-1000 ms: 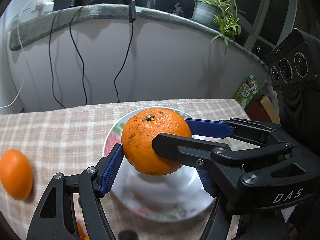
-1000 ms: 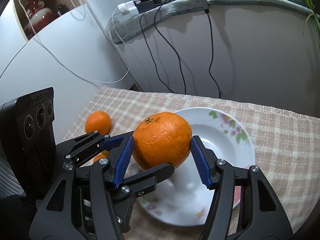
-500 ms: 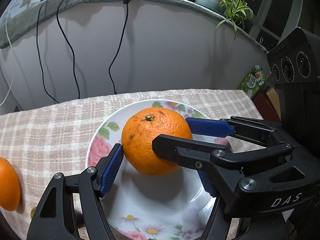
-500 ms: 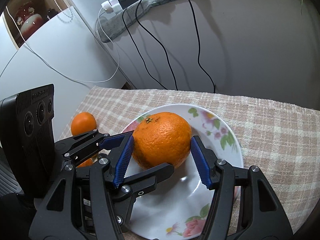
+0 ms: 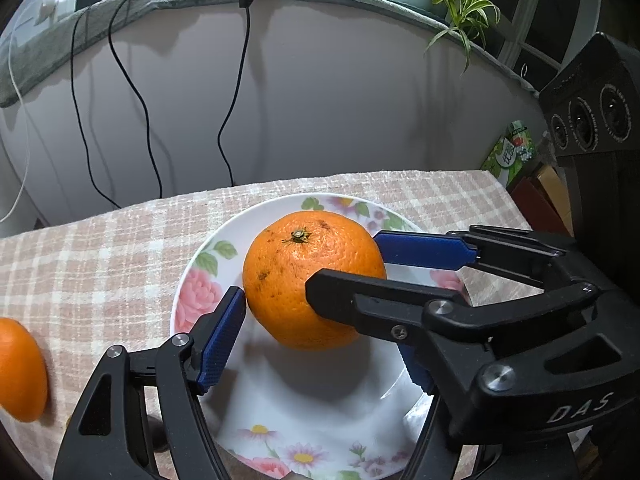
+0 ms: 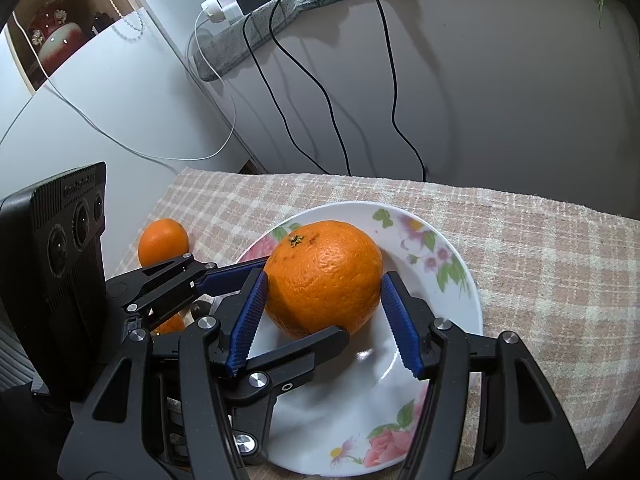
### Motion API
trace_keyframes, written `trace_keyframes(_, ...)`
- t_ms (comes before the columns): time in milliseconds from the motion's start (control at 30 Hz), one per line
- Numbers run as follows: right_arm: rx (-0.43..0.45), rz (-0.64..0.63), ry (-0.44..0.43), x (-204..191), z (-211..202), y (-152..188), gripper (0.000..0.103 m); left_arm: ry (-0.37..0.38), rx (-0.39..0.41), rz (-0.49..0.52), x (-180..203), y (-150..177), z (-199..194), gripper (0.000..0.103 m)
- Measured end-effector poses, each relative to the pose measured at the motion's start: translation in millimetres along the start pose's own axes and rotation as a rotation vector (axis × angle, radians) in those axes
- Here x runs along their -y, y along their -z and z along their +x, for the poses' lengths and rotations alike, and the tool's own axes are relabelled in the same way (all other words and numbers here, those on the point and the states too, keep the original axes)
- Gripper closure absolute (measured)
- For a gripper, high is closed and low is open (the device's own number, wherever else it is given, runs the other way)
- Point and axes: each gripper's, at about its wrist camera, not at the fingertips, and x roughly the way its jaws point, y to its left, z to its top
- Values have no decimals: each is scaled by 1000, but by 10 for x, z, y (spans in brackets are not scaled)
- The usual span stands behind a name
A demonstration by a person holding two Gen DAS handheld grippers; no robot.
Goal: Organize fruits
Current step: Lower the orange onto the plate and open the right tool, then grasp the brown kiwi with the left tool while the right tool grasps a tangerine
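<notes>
Both grippers, left [image 5: 316, 332] and right [image 6: 320, 308], clasped one orange [image 5: 314, 278], stem up, directly over the plate [image 5: 208, 264].

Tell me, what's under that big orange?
Under the big orange is a white flowered plate on checked cloth. Whether the orange touches the plate is hidden by the fruit and a black finger.

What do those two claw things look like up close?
Both are black plastic tongs built from jointed bars with silver rivets. Each finger ends in a ribbed blue pad. The right gripper has "DAS" in pale letters on its body and a black box with round lenses above; the left gripper carries a similar box.
</notes>
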Motion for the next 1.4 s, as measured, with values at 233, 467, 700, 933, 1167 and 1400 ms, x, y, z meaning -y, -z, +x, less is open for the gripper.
trace_keyframes(233,46,-1,28,-91,-234,37,34,-17,22,8,6,41,-170,31)
trace_keyframes(467,94,-5,52,-230,-525,135,34,-21,55,16,-10,154,-416,31)
trace_keyframes(700,141,-30,75,-425,-821,338,33,-18,112,18,-59,308,-749,31)
trace_keyframes(933,166,-91,102,-723,-1023,632,34,-45,155,36,-124,567,-1054,31)
trace_keyframes(1167,142,-142,114,-951,-1050,957,34,-78,156,-41,-475,863,-1290,31)
trace_keyframes(1400,110,-146,93,-1072,-984,1277,34,-99,129,-98,-763,1219,-1396,36)
